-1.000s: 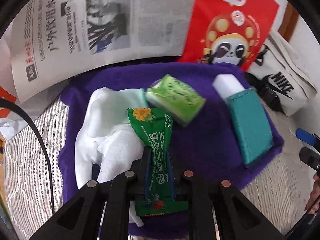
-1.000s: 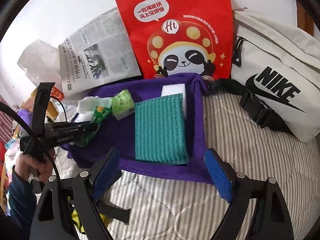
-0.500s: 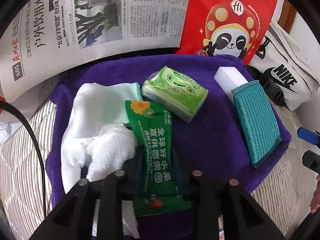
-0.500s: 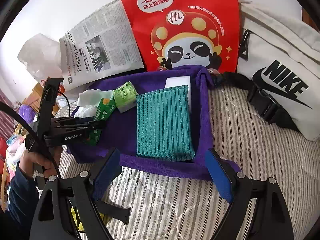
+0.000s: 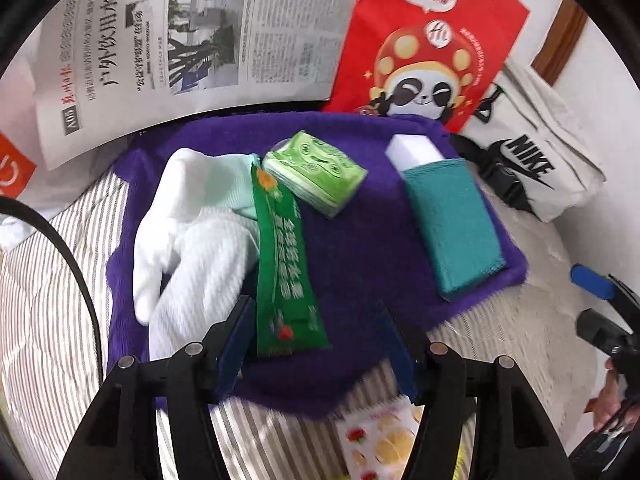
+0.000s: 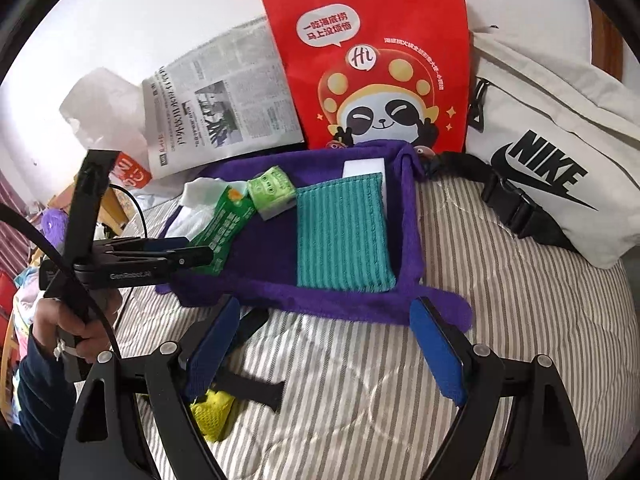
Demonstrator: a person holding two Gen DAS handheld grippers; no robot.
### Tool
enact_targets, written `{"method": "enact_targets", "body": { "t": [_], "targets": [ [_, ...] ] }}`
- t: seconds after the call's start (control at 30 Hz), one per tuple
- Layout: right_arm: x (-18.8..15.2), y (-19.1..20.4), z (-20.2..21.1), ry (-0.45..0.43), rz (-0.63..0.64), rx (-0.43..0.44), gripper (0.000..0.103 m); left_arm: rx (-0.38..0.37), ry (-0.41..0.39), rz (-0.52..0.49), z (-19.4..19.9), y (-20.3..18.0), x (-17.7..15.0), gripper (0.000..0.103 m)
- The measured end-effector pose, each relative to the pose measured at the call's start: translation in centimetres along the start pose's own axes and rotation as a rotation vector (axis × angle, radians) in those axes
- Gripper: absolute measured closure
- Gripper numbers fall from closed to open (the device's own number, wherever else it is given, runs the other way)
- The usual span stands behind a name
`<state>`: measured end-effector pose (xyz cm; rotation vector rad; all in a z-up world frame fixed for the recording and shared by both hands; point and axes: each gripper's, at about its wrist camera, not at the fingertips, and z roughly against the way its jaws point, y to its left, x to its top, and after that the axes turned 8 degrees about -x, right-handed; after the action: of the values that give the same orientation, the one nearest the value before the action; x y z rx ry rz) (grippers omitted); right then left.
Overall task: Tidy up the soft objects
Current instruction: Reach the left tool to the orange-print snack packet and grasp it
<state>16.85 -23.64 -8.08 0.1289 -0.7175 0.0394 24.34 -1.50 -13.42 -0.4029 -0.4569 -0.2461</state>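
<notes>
A purple towel [image 5: 360,248] lies spread on the striped bed. On it are a white cloth [image 5: 200,236], a long green wet-wipe pack [image 5: 282,264], a light green tissue pack [image 5: 316,176], a teal sponge cloth [image 5: 452,224] and a white sponge block [image 5: 414,152]. My left gripper [image 5: 316,340] is open, its jaws on either side of the near end of the green pack, which lies loose on the towel. My right gripper [image 6: 326,344] is open and empty, hovering over the bed in front of the towel [image 6: 352,304].
A newspaper [image 5: 192,48], a red panda bag [image 5: 432,48] and a white Nike bag [image 5: 540,160] stand behind the towel. A fruit-print packet [image 5: 380,440] lies near my left gripper. A yellow mesh item [image 6: 214,412] and a black strap [image 6: 256,388] lie under my right gripper.
My left gripper has opened and let go of the green wet-wipe pack, which now lies on the towel. The right gripper has stayed open and shifted slightly.
</notes>
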Motion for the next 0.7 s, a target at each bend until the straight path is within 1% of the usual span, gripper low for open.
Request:
{"method": "enact_targets", "body": {
  "t": [0.13, 0.27, 0.43, 0.6, 0.67, 0.7],
  "targets": [
    [-0.6, 0.0, 1.2, 0.006, -0.013, -0.007, 0.017, -0.008, 0.006, -0.028, 1.6, -1.3, -2.0, 0.043],
    [-1.7, -0.2, 2.1, 0.013, -0.033, -0.03, 0.017, -0.012, 0.033, -0.03, 2.1, -2.1, -4.3, 0.043],
    [-3.1, -0.3, 2.8, 0.026, -0.055, -0.026, 0.017, -0.033, 0.09, -0.016, 0.8, -3.2, -6.4, 0.043],
    [-4.5, -0.6, 3.4, 0.027, -0.069, -0.025, 0.017, 0.001, 0.157, -0.015, -1.3, -3.8, -7.2, 0.043],
    [-5.1, -0.8, 3.4, 0.035, -0.07, -0.03, 0.017, 0.001, 0.159, -0.012, -1.8, -4.2, -7.2, 0.04],
    [-5.2, -0.9, 3.4, 0.039, -0.071, -0.033, 0.017, 0.014, 0.158, -0.021, -1.9, -4.5, -7.2, 0.04]
  ]
}}
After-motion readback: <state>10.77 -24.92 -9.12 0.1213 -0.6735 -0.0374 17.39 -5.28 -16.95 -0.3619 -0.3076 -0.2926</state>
